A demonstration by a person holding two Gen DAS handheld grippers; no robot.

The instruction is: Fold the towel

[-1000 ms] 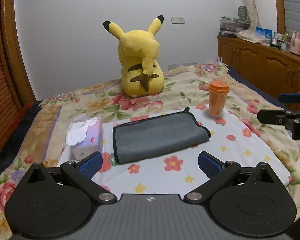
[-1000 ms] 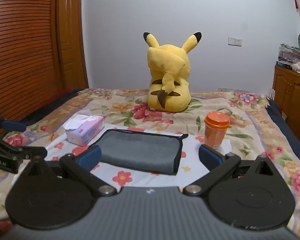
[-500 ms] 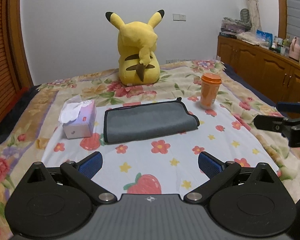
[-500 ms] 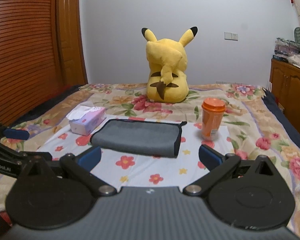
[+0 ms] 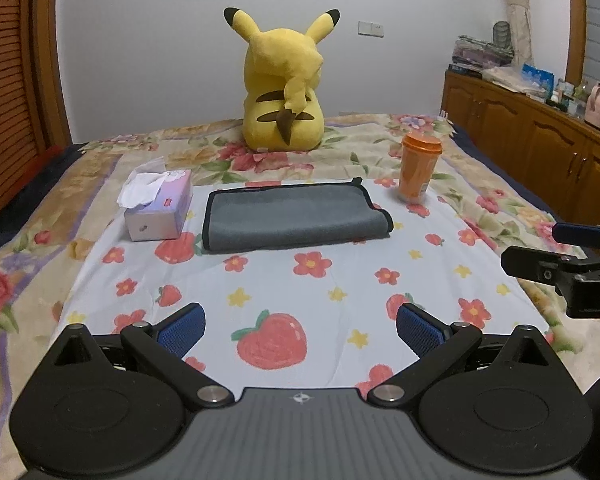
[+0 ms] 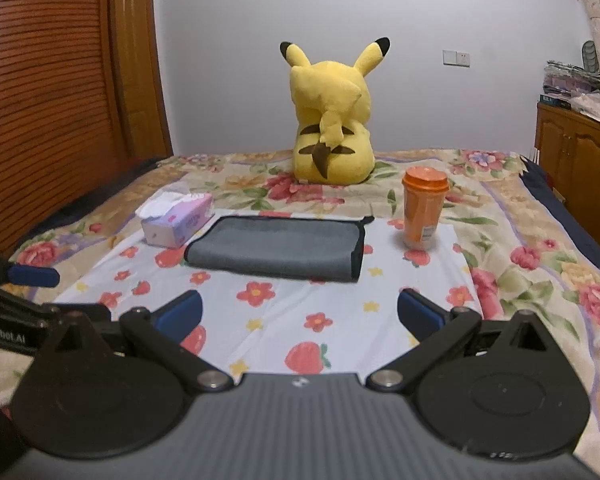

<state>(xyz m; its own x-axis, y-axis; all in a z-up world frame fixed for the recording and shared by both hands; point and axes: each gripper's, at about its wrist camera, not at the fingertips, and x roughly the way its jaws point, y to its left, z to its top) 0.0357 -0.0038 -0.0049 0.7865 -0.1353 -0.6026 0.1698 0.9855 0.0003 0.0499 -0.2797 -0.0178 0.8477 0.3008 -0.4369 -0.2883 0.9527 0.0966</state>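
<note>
Towel [image 5: 296, 216] at frame centre, already folded flat on bed [image 5: 340, 280]; left gripper [image 5: 300, 326] and right gripper [image 6: 300, 312] fingers wide, holding nothing; apparently finished.

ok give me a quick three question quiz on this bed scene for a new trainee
1. True or false: the grey towel lies folded on the flowered sheet, and neither gripper touches it.
2. What stands to the right of the towel? A) tissue box B) orange cup C) yellow plush toy
3. Fill in: the left gripper and the right gripper both have their jaws ____.

Key
1. True. Both grippers are short of the towel, with bare sheet between.
2. B. The orange cup stands upright to its right; the tissue box is on the left and the yellow plush toy sits behind.
3. Open.
</note>
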